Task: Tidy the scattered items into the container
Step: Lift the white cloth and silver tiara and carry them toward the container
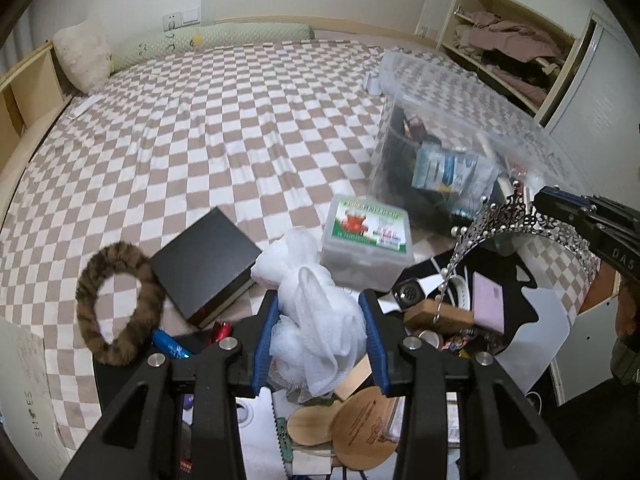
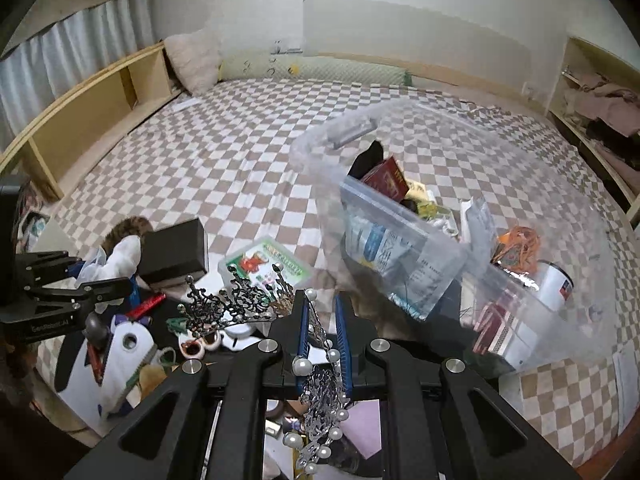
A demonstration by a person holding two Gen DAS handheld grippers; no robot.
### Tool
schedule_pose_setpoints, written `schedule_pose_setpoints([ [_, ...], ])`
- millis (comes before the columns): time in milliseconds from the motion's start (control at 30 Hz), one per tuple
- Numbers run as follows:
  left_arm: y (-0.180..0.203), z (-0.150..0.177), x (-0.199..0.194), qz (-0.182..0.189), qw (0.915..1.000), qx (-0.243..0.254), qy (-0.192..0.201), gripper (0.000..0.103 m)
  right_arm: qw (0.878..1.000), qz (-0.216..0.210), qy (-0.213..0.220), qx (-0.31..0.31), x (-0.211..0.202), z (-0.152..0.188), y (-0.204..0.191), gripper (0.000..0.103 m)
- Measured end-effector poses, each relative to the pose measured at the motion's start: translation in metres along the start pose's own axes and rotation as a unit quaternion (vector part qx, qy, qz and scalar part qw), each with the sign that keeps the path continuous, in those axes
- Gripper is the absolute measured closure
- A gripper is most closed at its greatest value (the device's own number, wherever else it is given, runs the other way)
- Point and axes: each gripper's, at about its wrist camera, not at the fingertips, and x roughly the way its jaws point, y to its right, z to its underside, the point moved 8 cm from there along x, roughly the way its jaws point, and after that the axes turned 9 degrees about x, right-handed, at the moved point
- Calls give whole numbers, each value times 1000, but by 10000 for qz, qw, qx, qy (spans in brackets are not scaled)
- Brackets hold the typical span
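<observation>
The left tool [image 1: 322, 312] is clamped on a white mesh bundle [image 1: 308, 300], which bulges up between its blue pads above the clutter at the foot of the bed [image 1: 200, 120]. The right tool [image 2: 322, 312] is pinched tight on a dark filigree tiara [image 2: 240, 304] set with pearls (the band runs back between the jaws and trails below them). Ahead stands the clear plastic container [image 2: 460, 216] on the checkered bedspread, already holding packets, a red booklet and a white jar. Near it lie a green-labelled plastic box [image 1: 366, 240], a black box [image 1: 204, 264] and a furry brown ring [image 1: 116, 304].
</observation>
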Motion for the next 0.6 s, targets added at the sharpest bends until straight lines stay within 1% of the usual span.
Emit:
schedule_pose_setpoints([
  [267,7,-23,-15,15,9997,18,238,63,9994,23,249,244,-15,-14,8,89],
  [600,17,-55,-38,-2,9984,52,562,63,9967,49,665,467,-43,-34,19,89],
])
